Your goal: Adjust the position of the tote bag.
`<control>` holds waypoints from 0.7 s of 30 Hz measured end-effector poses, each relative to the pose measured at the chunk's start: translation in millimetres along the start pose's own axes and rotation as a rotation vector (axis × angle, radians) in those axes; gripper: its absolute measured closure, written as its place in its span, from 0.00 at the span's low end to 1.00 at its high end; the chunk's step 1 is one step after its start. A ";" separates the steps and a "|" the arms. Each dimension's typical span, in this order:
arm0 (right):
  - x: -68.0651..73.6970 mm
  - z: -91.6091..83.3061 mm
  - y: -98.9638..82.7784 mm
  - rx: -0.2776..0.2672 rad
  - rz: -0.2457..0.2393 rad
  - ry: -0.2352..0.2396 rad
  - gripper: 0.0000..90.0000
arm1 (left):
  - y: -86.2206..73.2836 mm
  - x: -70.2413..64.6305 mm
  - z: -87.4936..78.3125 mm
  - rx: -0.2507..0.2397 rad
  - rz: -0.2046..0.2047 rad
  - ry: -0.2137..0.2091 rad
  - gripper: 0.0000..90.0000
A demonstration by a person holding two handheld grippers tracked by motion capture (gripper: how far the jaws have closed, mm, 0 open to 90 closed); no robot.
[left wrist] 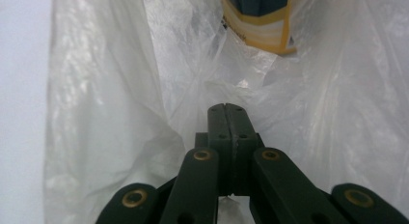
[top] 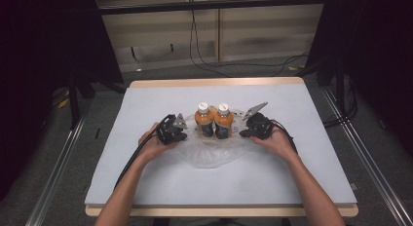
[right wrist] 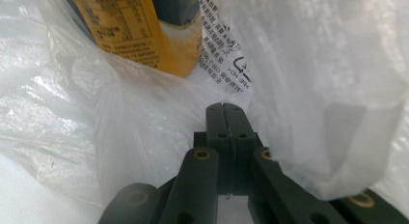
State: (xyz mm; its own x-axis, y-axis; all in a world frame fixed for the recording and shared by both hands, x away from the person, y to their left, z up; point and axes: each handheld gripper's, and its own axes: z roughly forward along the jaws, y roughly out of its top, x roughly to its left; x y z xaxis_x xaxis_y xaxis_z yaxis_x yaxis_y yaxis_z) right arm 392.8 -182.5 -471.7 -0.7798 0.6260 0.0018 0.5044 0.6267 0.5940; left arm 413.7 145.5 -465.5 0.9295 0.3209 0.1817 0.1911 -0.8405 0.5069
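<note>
High view has both grippers, left [top: 181, 133] and right [top: 246, 132], fingers pinched shut on the thin clear plastic bag [top: 214, 153] at worktop centre, at 9 and 3 o'clock of two orange drink bottles [top: 214, 120]; I'd lift evenly so they don't tip.

My two bottles [top: 214, 120] are orange with white caps and dark bands low down. Up close, one label [right wrist: 130, 31] is yellow with tiny dark writing. The bag [top: 214, 150] under them is clear and whitish, with small black print on it. My left gripper [left wrist: 225, 118] and my right gripper [right wrist: 225, 115] are black, with little gold rings. The table cover [top: 146, 177] is pale blue-white, with a light wood edge.
</note>
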 end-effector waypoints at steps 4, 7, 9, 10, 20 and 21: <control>-1.8 -3.2 -1.6 0.020 -0.012 -0.020 1.00 | -1.8 2.3 -1.5 0.010 -0.004 -0.002 1.00; -3.0 -4.8 -3.0 0.026 -0.018 -0.025 1.00 | -4.7 4.4 -3.4 0.021 -0.010 0.004 1.00; -4.4 -6.2 -4.2 0.033 -0.025 -0.031 1.00 | -5.9 5.3 -4.1 0.027 -0.008 0.005 1.00; -5.6 -7.0 -4.8 0.039 -0.035 -0.033 1.00 | -6.0 5.2 -4.2 0.031 -0.001 0.021 1.00; -11.8 -12.9 -10.2 0.066 -0.043 -0.050 1.00 | -14.3 11.6 -10.7 0.074 0.003 0.012 1.00; -13.2 -13.2 -10.7 0.065 -0.054 -0.046 1.00 | -15.0 12.2 -11.5 0.080 0.006 0.017 1.00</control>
State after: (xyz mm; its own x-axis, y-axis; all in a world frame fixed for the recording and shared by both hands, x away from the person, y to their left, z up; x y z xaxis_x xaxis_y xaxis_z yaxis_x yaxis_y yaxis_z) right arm 392.8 -203.6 -467.4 -0.7896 0.6099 -0.0670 0.4859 0.6882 0.5388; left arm 418.5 167.0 -461.2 0.9253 0.3228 0.1989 0.2110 -0.8742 0.4373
